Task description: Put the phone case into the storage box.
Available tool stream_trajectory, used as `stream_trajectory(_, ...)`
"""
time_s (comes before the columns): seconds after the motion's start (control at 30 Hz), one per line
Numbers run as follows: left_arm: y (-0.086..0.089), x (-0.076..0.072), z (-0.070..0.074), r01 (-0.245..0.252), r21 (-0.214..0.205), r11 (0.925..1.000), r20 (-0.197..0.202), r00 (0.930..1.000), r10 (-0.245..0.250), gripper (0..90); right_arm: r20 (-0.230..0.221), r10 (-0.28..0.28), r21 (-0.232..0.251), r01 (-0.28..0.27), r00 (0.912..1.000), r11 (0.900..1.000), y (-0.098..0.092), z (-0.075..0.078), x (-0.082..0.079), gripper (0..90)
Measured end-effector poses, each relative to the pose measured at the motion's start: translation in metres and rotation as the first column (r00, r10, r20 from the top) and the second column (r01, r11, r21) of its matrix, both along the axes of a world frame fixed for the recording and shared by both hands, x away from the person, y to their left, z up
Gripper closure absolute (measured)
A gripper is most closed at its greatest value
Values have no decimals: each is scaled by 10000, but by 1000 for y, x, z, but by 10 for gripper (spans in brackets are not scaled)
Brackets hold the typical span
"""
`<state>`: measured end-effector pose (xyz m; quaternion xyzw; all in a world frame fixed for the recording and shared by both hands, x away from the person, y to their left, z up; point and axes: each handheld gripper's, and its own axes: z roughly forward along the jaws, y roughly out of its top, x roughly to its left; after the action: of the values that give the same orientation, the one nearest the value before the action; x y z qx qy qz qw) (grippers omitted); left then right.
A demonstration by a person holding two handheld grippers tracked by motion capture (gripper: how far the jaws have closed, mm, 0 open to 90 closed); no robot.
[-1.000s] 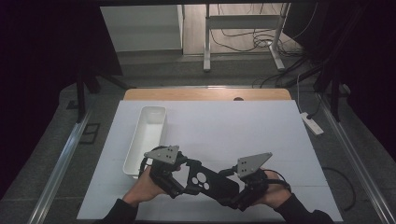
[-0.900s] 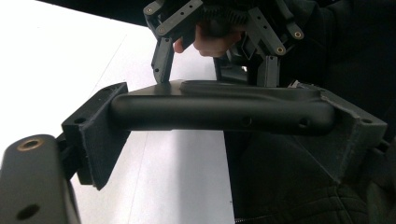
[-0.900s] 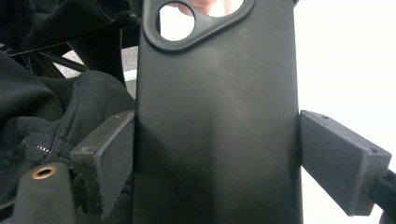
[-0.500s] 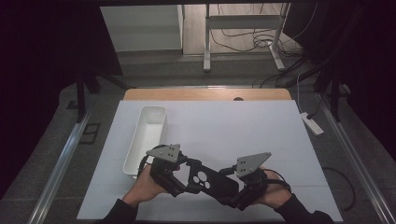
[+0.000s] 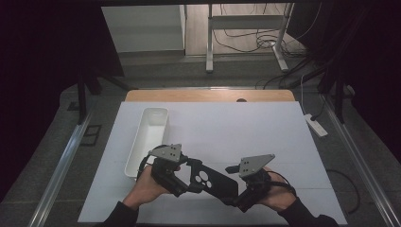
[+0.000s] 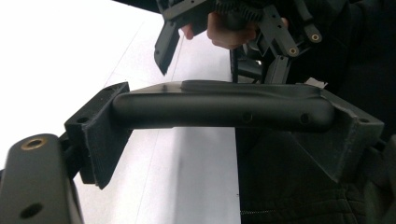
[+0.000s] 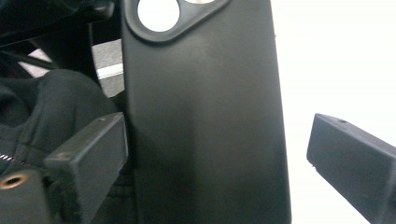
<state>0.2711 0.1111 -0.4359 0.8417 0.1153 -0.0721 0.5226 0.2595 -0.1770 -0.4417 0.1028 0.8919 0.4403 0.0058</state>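
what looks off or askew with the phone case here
Nothing is damaged or spilled. The black rubbery phone case hangs off the table, gripped across its width by the left claw, while the right claw has just been opening, one pad clear of the case's edge.

Black phone case (image 5: 211,180), camera cutout showing, clamped across short ends by left gripper (image 5: 182,176); far end between parted right gripper (image 5: 235,198) jaws.
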Motion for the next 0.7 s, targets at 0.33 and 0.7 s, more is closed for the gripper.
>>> stream_trajectory(0.33,5,5,4,-876,452,9951,-47,9961,879,159,356,-942,-216,950,9949,9952,-8,1,1,0)
stream_trajectory(0.7,9,12,8,-2070,1048,9727,-207,9774,2102,156,368,-2055,-630,2075,9780,9762,-11,-3,2,0)
